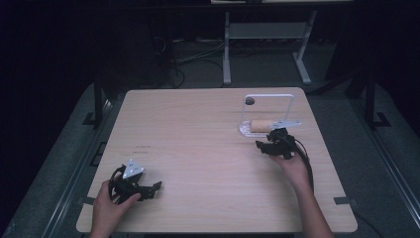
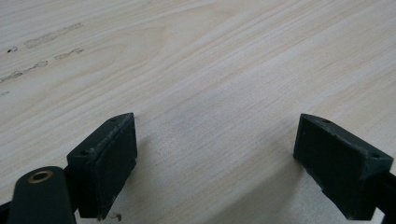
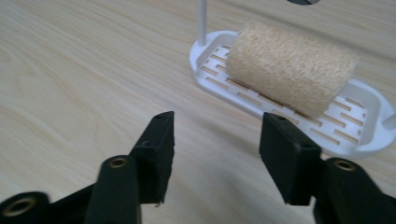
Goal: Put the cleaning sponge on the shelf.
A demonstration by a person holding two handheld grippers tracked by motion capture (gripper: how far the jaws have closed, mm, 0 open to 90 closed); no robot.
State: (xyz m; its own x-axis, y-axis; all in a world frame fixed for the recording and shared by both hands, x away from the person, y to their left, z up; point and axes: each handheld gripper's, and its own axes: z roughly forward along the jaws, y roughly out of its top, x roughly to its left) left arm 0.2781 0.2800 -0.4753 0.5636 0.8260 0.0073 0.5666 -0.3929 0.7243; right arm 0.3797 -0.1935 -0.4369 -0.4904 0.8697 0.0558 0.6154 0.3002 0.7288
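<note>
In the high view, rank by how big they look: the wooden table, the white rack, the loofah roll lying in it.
1. Wooden table, by far the largest.
2. White rack, with its tall frame and slotted tray.
3. Loofah roll, smallest, lying on the tray.

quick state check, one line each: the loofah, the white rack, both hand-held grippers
loofah: lying on its side in the rack, not gripped
white rack: flat on the table, handle upright
left hand-held gripper: jaws open, nothing between
right hand-held gripper: jaws open, short of the loofah, nothing between
</note>
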